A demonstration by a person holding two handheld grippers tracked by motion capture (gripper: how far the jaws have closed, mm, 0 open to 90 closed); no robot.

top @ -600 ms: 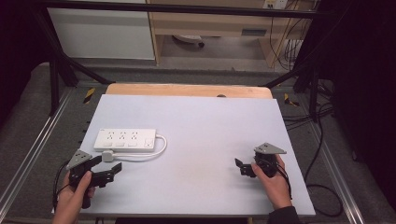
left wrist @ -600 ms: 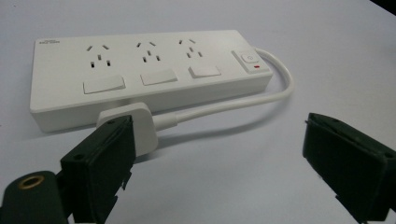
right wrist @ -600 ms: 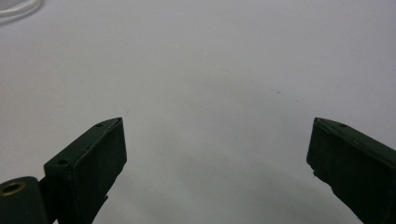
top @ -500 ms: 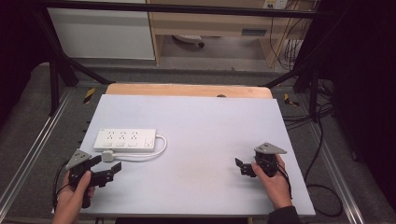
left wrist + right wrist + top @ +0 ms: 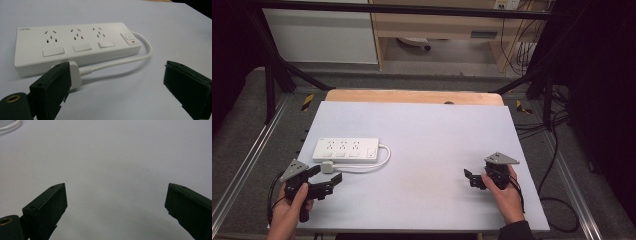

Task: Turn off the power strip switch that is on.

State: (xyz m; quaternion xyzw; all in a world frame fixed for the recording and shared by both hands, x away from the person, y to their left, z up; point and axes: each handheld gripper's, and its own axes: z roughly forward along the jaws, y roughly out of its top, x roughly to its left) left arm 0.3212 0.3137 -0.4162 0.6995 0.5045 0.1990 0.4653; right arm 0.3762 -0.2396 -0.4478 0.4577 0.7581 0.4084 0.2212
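A white plastic power strip [image 5: 345,150] w/ three sockets and a red-marked switch lies flat on the left part of the desk [image 5: 432,130], long side running left-right. Its white round cable [image 5: 384,156] leaves the right end, loops toward the near side and runs back left to a white plug [image 5: 327,168] lying just near of the strip.

The left gripper [image 5: 326,181], black w/ a grey three-cornered plate on top, sits at the near left edge, jaws spread wide and holding nothing. In the left gripper view the plug [image 5: 75,73] lies just beyond the left jaw, partly hidden by it; touching or not, can't tell. The strip [image 5: 72,47] is smooth, w/ rounded corners.

The right gripper [image 5: 473,178] is near right, well apart from the strip, jaws also wide w/ only bare surface between them.

Desk top is a matte pale grey-lilac sheet; a light wood edge shows at the far side. Metal rails run along both sides. Beyond: grey floor, a white cabinet [image 5: 319,35] far left, dark cables [image 5: 537,127] on the right.
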